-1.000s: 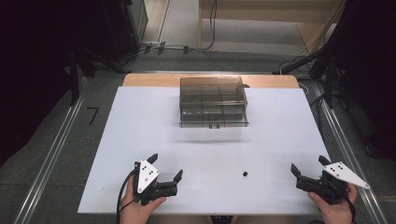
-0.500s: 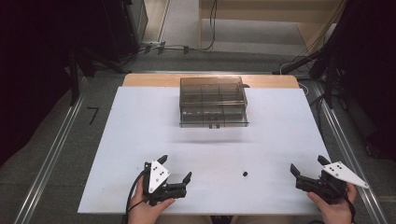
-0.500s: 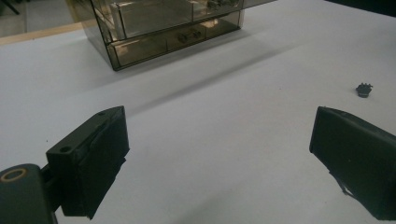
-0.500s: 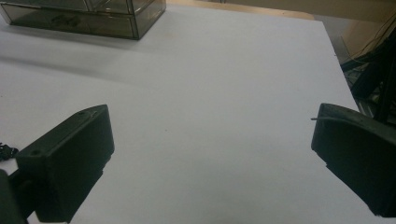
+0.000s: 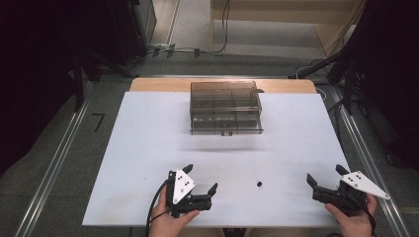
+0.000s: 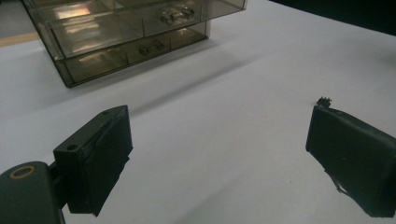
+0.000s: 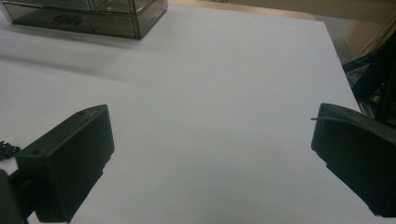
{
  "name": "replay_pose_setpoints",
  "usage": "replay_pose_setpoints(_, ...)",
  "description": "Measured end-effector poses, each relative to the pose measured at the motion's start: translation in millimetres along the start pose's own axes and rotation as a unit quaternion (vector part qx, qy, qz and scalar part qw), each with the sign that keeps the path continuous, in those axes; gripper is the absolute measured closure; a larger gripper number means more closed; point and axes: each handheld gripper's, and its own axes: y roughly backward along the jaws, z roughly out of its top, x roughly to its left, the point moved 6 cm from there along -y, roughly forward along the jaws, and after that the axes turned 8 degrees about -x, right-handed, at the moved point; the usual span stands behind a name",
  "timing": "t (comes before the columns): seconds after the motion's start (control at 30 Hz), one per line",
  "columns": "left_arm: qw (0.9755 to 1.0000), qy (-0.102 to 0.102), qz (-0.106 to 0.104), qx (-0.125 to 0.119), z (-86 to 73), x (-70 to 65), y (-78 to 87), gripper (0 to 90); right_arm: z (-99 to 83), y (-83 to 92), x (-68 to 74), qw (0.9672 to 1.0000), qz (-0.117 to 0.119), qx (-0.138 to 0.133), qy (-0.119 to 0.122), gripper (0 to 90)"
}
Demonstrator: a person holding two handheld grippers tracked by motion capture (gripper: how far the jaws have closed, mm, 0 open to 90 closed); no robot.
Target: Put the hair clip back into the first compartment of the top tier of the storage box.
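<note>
The small black part [image 5: 259, 184] lies on the white table [image 5: 148, 148] in the high view, near the front edge, between the two grippers; the left gripper [image 5: 201, 184] is nearer than the right gripper [image 5: 326, 178], both with jaws spread and empty. In the left gripper view the part [image 6: 323, 100] peeks just above the right-hand jaw, to the right of the gap. In the right gripper view it [image 7: 6, 150] sits at the left edge, beside the left-hand jaw. I cannot tell its long axis.

Wide-open left claw [image 6: 219, 158] over white table [image 6: 224, 107], small black part [image 6: 322, 100] at one jaw tip, smoky drawer box [image 6: 126, 32] beyond.
</note>
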Motion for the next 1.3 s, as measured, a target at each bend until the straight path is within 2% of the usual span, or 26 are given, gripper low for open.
replay_pose_setpoints(0.13, 0.9999, 0.01, -0.011, 0.003, 0.4, -6.3, -6.7, 7.1, -0.2, 0.2, -0.6, 1.0, -0.001, 0.0, 0.0, 0.0)
replay_pose_setpoints(0.47, 0.9995, -0.001, -0.03, 0.003, 5.5, -25.7, -22.9, 9.4, -0.1, 0.3, -0.5, 1.0, 0.0, 0.0, 0.002, 0.0)
replay_pose_setpoints(1.0, 0.9987, -0.004, -0.05, 0.0, 19.3, -53.2, -48.8, 16.6, -0.2, 0.7, -0.9, 1.0, 0.001, -0.001, 0.003, 0.0)
replay_pose_setpoints(1.3, 0.9975, -0.004, -0.071, 0.001, 24.0, -69.1, -65.2, 17.8, -0.5, 0.5, -1.5, 1.0, -0.001, 0.0, 0.004, 0.0)
